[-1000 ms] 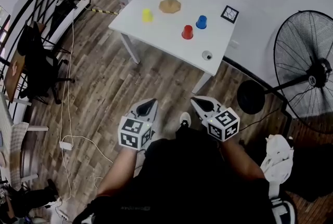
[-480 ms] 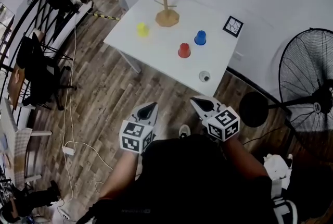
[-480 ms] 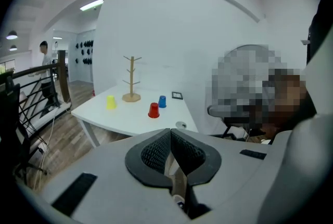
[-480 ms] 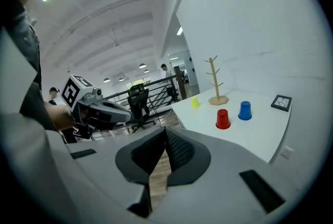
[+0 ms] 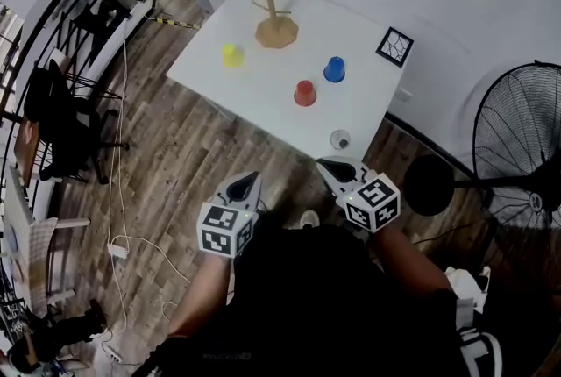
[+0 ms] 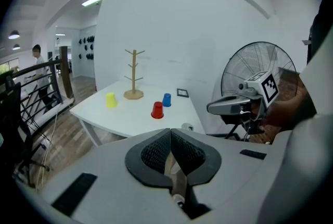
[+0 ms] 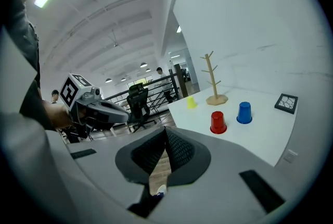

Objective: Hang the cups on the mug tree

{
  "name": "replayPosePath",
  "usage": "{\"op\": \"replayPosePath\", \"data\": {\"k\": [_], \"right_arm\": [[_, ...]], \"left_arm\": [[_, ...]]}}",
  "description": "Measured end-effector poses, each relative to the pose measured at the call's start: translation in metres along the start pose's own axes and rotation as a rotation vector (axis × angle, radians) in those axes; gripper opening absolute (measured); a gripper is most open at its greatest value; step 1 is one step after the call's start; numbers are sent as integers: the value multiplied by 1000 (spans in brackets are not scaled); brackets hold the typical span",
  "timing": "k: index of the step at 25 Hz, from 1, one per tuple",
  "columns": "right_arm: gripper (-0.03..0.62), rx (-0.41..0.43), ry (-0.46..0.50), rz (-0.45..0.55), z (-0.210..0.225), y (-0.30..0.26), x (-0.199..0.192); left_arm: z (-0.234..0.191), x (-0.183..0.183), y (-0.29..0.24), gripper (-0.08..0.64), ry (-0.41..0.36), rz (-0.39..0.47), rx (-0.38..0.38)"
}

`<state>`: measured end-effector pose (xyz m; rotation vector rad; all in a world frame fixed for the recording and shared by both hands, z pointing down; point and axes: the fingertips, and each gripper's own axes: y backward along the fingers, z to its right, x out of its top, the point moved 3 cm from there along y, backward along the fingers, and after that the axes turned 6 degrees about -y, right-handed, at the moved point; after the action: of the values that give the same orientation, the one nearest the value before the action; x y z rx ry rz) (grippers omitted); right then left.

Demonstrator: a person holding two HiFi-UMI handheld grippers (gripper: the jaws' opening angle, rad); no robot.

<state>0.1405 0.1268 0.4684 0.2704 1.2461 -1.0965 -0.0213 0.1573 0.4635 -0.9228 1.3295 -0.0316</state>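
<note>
White surface (image 5: pixel 263 81) on a wood-plank floor (image 5: pixel 175 156), set against a wall, with a wooden mug tree (image 5: pixel 273 16) upright near its far edge. All three cups stand on the surface, apart from one another and from the tree: a yellow cup (image 5: pixel 231 55) to the left of the tree's base, a blue cup (image 5: pixel 334 69) to its right, and a red cup (image 5: pixel 304 93) near the blue one, on the person's side. A black-framed marker card (image 5: pixel 394 46) lies by the far right corner. The left tongs (image 5: pixel 250 181) and right tongs (image 5: pixel 326 165) are held over the floor, short of the surface, each with jaws pressed together and nothing between them. A pedestal fan (image 5: pixel 526 165) stands at right
</note>
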Motion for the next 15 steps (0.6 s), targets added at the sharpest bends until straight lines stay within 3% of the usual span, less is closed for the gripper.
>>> {"op": "replayPosePath", "data": {"k": [8,15], "right_arm": [[5,-22,-25,0,23,-20,6],[5,-95,-39,-6,51,-45,24]], "left_arm": [[-22,22,-24,15,-36,13,-15],[-63,49,-64,15,-70,32,-70]]}}
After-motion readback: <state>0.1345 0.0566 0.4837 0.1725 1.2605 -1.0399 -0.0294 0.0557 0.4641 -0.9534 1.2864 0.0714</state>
